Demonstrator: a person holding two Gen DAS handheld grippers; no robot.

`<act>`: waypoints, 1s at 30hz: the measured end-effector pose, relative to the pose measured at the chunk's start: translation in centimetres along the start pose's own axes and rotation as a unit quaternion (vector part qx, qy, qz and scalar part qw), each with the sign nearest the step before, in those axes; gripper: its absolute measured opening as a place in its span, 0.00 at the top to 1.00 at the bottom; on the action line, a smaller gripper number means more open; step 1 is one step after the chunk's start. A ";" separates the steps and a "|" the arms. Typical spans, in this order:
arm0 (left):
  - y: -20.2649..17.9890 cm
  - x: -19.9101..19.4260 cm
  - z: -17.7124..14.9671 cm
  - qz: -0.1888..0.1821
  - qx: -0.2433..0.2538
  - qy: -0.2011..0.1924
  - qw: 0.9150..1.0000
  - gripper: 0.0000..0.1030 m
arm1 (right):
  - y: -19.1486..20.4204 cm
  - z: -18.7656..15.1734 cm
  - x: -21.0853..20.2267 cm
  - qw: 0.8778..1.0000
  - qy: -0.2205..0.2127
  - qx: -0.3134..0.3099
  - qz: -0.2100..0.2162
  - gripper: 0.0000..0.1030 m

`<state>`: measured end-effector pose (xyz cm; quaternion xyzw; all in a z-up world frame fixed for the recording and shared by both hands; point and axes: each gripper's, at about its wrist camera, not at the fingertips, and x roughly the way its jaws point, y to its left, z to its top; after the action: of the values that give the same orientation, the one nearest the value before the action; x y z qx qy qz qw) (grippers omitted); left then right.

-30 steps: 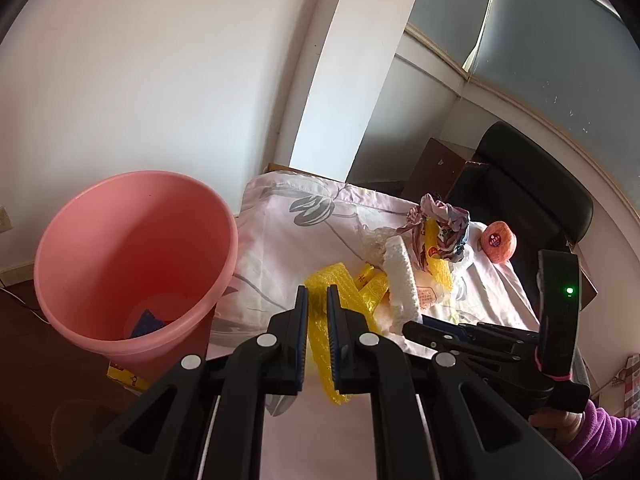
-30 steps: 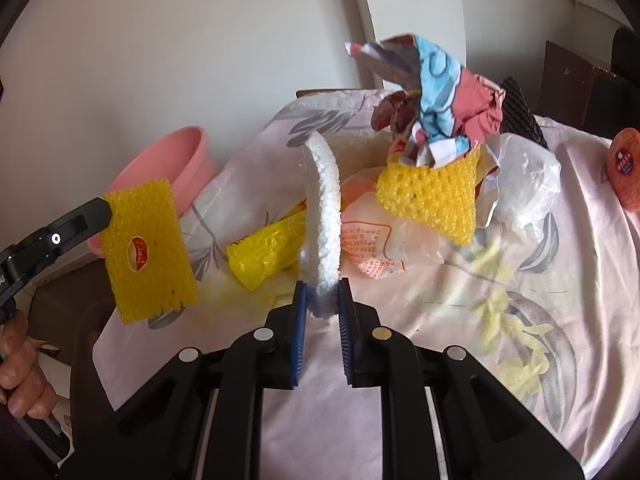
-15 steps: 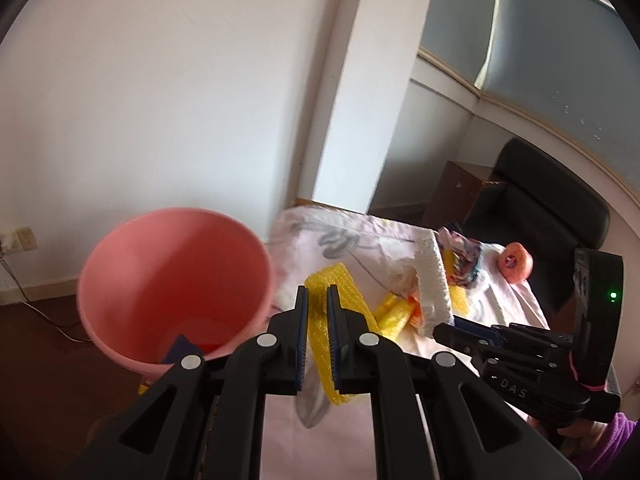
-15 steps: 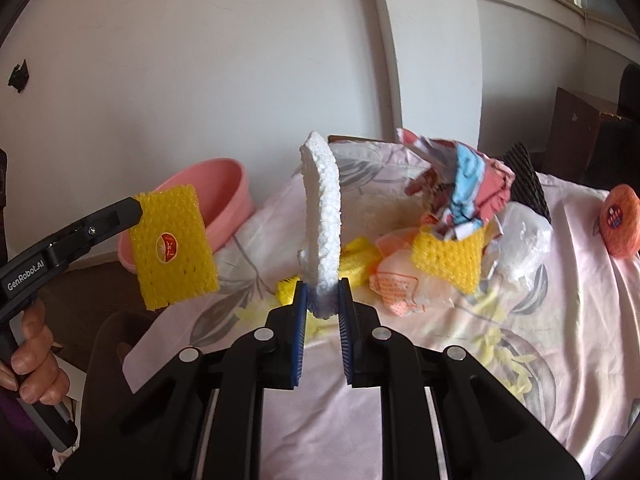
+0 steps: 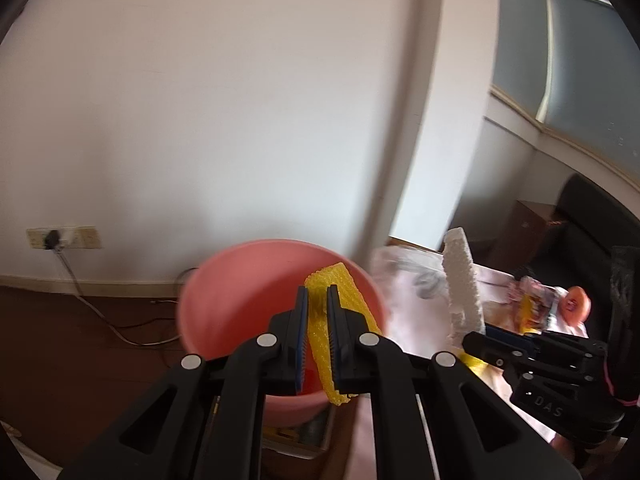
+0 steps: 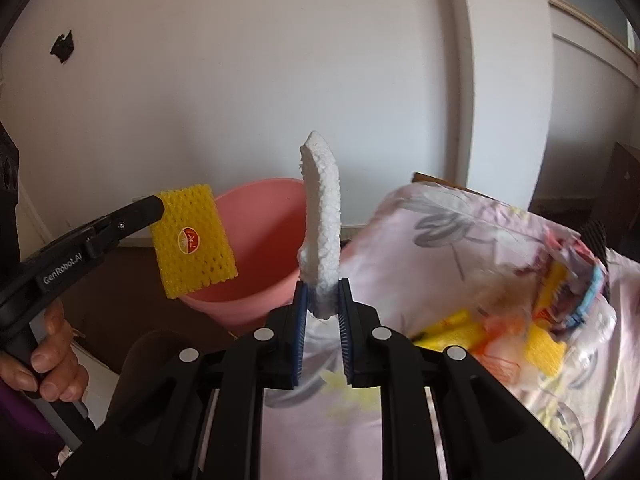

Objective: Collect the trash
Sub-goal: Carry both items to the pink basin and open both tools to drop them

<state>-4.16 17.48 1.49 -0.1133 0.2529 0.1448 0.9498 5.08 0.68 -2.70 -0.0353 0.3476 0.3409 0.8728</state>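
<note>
step: carrying trash to the bucket (image 5: pixel 256 280)
left gripper (image 5: pixel 318 320): clamped on yellow net (image 5: pixel 352 300), over bucket
right gripper (image 6: pixel 322 308): pinching white foam (image 6: pixel 322 232), beside bucket
next: probably just let go

A lived-in home room: floral bedsheet (image 6: pixel 460 248) right of the jaws, wall socket (image 5: pixel 64 237) with trailing cable far left, black chair (image 5: pixel 592 216) and dark wooden cabinet (image 5: pixel 528 228) beyond.

Your left tool (image 5: pixel 317 300) is black with blue pads and grips yellow mesh foam (image 6: pixel 192 240) bearing a red-orange sticker. The bucket (image 6: pixel 260 240) is pink, the other foam strip (image 6: pixel 322 220) white, and the cloth (image 6: pixel 460 248) pale pink with grey and yellow flowers.
</note>
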 end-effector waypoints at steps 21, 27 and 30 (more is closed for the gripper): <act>6.0 3.7 -1.5 0.086 -0.041 0.033 0.995 0.92 | 5.9 2.4 7.3 0.997 0.053 -0.038 0.038 0.85; 5.9 4.1 -1.6 0.091 -0.038 0.038 0.994 0.92 | 5.8 2.4 9.1 0.996 0.066 -0.042 0.042 0.85; 5.8 4.3 -1.6 0.093 -0.039 0.040 0.994 0.92 | 5.9 2.2 9.5 0.996 0.069 -0.043 0.044 0.85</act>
<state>-3.25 23.39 -2.88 -0.1321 0.2944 0.2375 0.9162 7.73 11.25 -5.96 -0.0809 0.3929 0.3906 0.8286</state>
